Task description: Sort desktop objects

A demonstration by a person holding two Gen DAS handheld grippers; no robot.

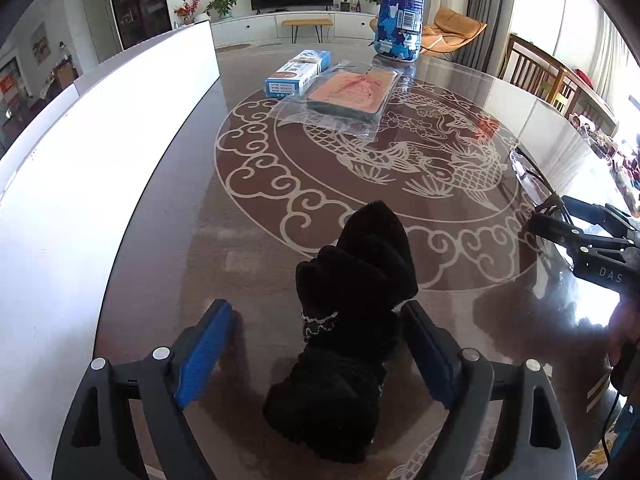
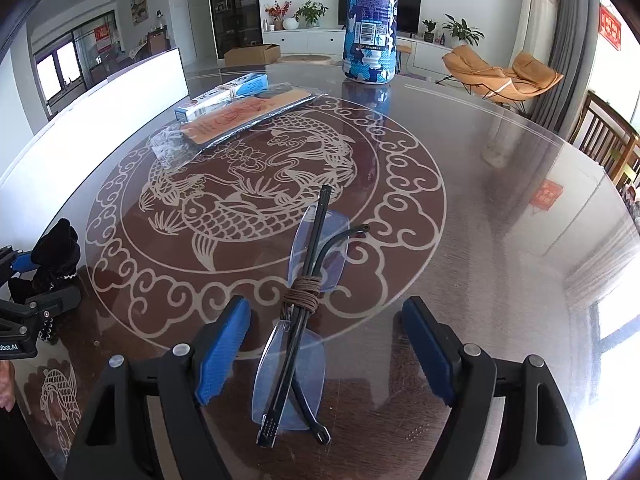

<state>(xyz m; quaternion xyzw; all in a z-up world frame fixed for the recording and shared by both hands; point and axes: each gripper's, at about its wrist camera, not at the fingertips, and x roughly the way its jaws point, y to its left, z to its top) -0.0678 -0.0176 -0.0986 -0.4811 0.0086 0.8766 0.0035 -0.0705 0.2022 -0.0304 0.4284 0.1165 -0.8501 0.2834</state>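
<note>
We are looking at the black sock bundle point(image 1: 352, 320) first: it is lying on the glass table point(image 1: 500, 112), on the near edge of the carp medallion point(image 1: 372, 152) etched in the top, between the fingers of our left gripper point(image 1: 320, 352). Those jaws are standing wide; the right pad point(image 1: 424, 344) seems to be brushing the cloth, the left pad point(image 1: 204, 352) is well clear, so nothing is being held.

To grip well, we judge we should be centring the bundle between the pads and closing on its thick middle, not the loose cuff.

Our right gripper point(image 2: 324, 356) is hovering, wide too, over the folded glasses point(image 2: 304, 304), which are tied with brown cord point(image 2: 302, 292) and lying across the medallion's near rim. The pads are apart from the frame. The lenses look fragile; a soft close across the tied temples seems safest.

Both grippers are pitching steeply down toward the table.

Beyond the medallion's far side we are noting a blue-and-white box point(image 1: 300, 74), a bagged orange-faced pad point(image 1: 352, 94) and a tall blue bottle point(image 1: 402, 8). A white board point(image 1: 100, 152) is standing left of it.
</note>
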